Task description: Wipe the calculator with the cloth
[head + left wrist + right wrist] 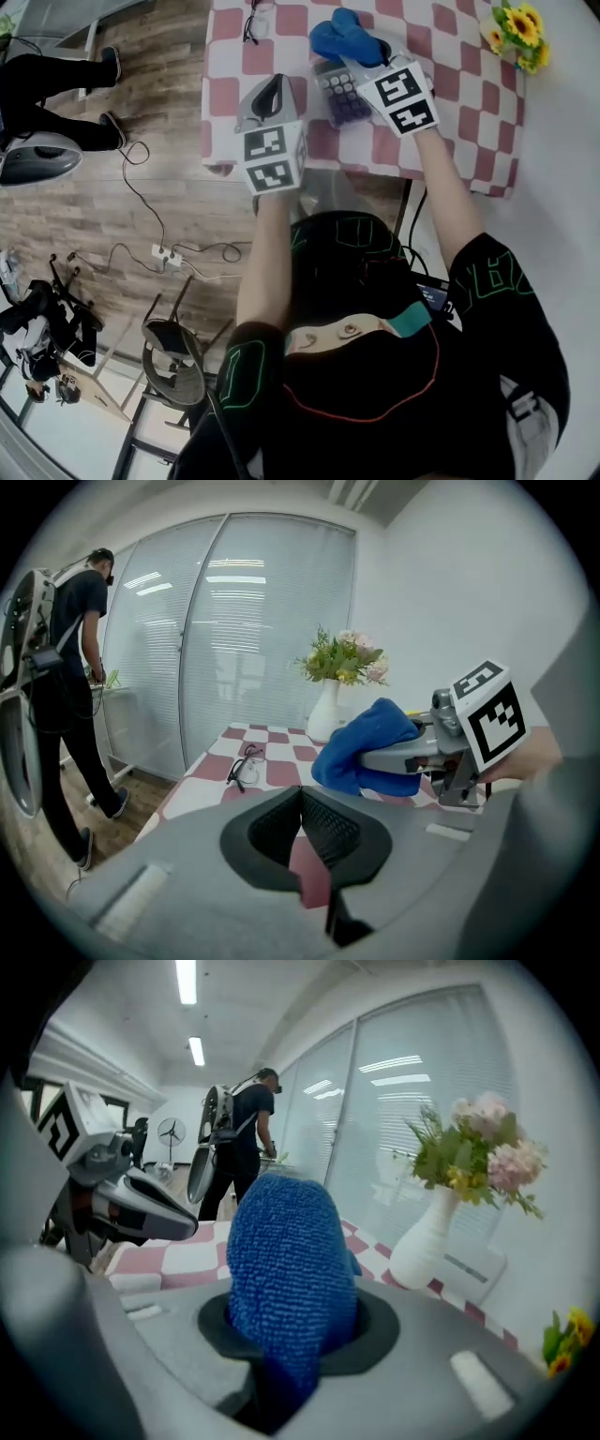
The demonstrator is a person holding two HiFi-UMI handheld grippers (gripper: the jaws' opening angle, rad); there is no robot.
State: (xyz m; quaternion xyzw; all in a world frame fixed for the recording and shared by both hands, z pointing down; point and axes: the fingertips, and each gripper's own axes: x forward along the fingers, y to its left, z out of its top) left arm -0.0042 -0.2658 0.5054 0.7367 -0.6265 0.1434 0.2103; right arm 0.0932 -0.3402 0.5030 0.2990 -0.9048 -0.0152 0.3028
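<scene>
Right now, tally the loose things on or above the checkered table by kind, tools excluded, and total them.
Calculator: 1
Blue cloth: 1
Glasses: 1
Yellow flower bunch: 1
White vase of flowers: 1
Total: 5

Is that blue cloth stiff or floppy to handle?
Probably floppy: the cloth bunches into a rounded wad where the jaws pinch it. Likely light, and its fuzzy looped weave should grip rather than slip.
</scene>
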